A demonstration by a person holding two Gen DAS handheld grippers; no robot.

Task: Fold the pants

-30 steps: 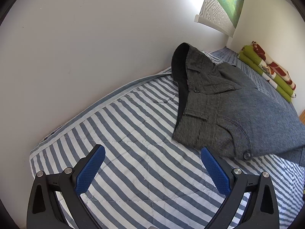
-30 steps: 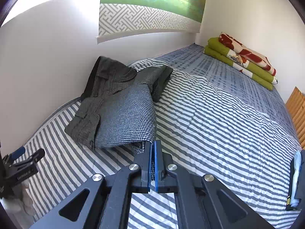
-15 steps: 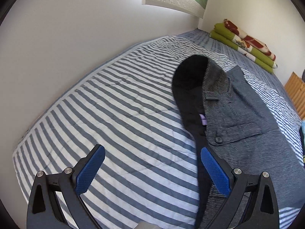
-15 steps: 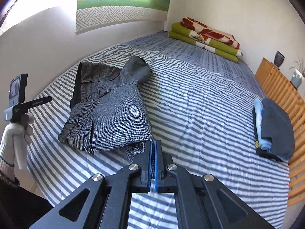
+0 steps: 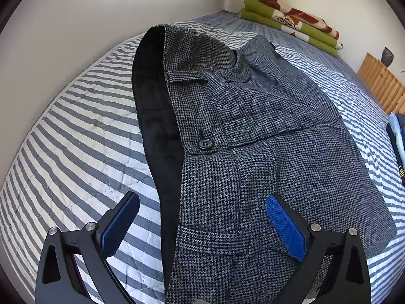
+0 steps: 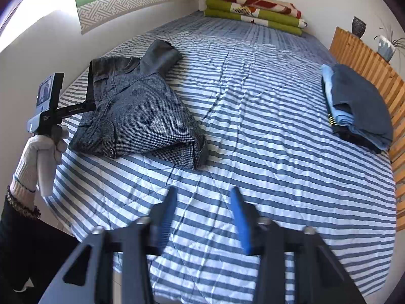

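Grey houndstooth pants (image 6: 141,111) lie folded on the striped bed (image 6: 253,126), near its left edge by the wall. In the left wrist view the pants (image 5: 253,126) fill the middle, black waistband lining turned out and a button showing. My left gripper (image 5: 202,217) hovers open just over the waistband end, one pad above the bedsheet and the other above the cloth. My right gripper (image 6: 202,195) is blurred, its jaws opening with nothing between them, over bare sheet a little in front of the pants' folded edge. A gloved hand (image 6: 38,157) holds the left gripper's handle beside the bed.
Folded green and red blankets (image 6: 253,10) lie at the far end of the bed. A stack of folded blue clothes (image 6: 359,106) sits at the right by a wooden slatted board (image 6: 367,58). A vase and a plant stand behind it. A wall runs along the left.
The right gripper was shut on the pants' folded edge; it has opened, let go and drawn back. The left gripper swung from the bare sheet to above the waistband.
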